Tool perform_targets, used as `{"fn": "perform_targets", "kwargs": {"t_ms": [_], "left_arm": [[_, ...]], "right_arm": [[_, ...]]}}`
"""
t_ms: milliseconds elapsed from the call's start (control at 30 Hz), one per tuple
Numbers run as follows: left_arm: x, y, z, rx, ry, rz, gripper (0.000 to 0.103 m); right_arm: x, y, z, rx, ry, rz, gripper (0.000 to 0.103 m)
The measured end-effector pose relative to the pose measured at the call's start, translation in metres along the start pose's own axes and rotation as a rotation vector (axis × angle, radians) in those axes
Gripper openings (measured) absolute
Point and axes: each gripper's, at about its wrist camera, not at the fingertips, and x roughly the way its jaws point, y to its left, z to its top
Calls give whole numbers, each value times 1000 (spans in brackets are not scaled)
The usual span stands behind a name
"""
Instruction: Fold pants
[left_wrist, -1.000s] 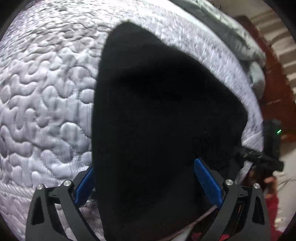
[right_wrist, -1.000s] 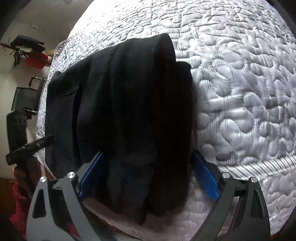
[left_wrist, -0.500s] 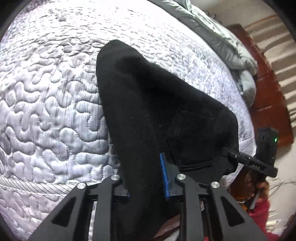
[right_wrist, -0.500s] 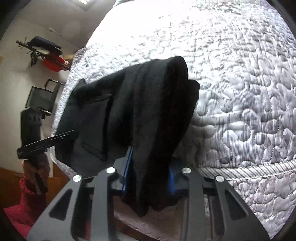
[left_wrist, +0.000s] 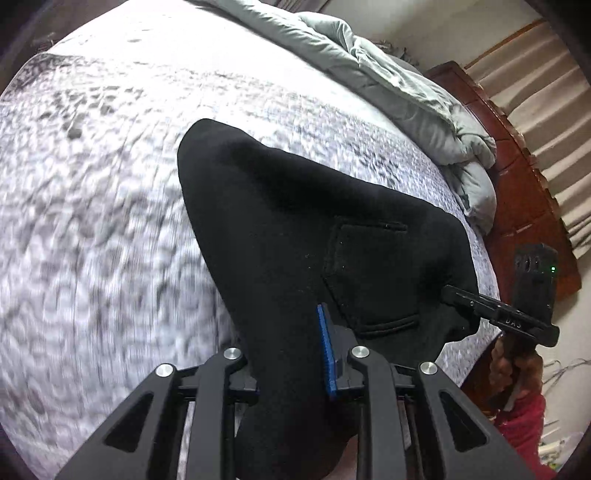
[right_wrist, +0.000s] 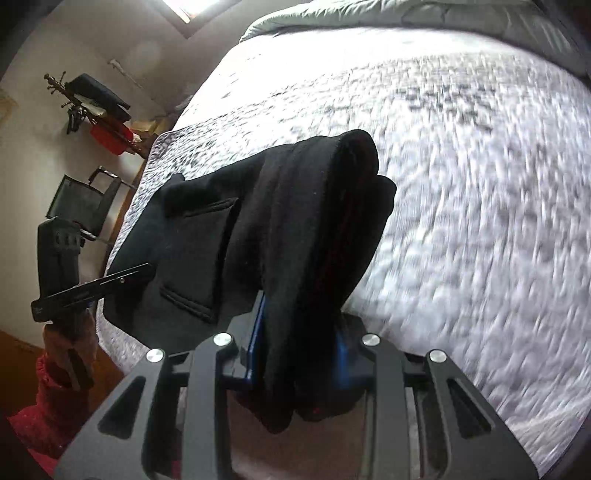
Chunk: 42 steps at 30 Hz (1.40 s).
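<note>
— Left tool (left_wrist: 291, 354): blue pads, spread wide either side of the cloth a second ago, now pinching a bunched edge of the black fleece pants (left_wrist: 314, 236).
— Same with the right tool (right_wrist: 299, 347)? Closed within that second?
— Yes. Clamped on a thick roll of the same black cloth, several layers gathered between the pads.
— Further out?
— Pants draped from both grips down onto the white quilted bedspread (left_wrist: 92, 221), near the bed's edge. Patch pocket showing between the two grips. Far end lying on the quilt, the near end raised off it, higher than a moment ago.
— Beyond that?
— Crumpled grey duvet (left_wrist: 406, 92) heaped at the far side, reddish wooden headboard (left_wrist: 524, 192) behind it. From the right wrist view, a black mesh chair (right_wrist: 81, 203) by the wall.
— Meaning for the fold?
— Grasp done on both corners; lift under way, judging by the blur. Next, probably, carrying the held end over toward the far end and laying it flat. Risk: uneven layers in the right grip slipping out mid-carry.
</note>
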Motion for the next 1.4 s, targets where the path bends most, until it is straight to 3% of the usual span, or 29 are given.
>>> {"fn": "perform_targets", "kwargs": {"t_ms": [167, 333, 433, 500, 600, 867, 1100, 1233, 1300, 1400], "left_arm": [[29, 3, 30, -12, 0, 34, 23], [56, 13, 32, -24, 38, 64, 25], [68, 10, 33, 6, 43, 83, 32], [75, 6, 33, 29, 44, 112, 45], [84, 12, 30, 30, 37, 151, 64], [66, 29, 10, 21, -4, 181, 83], [36, 39, -26, 11, -45, 213, 83], [21, 33, -44, -2, -60, 267, 84], [15, 23, -52, 4, -61, 310, 94], [9, 9, -68, 25, -52, 369, 99]], "right_arm": [[27, -18, 41, 3, 5, -16, 30], [71, -32, 64, 30, 41, -25, 31], [86, -46, 62, 58, 61, -19, 39], [91, -53, 58, 60, 67, -28, 54], [96, -63, 49, 70, 67, -17, 64], [82, -80, 26, 127, 9, 11, 80], [56, -88, -6, 169, -49, 6, 85], [37, -88, -21, 205, -74, -77, 85], [29, -74, -30, 175, -72, -164, 88], [25, -47, -42, 134, -36, -333, 92]]}}
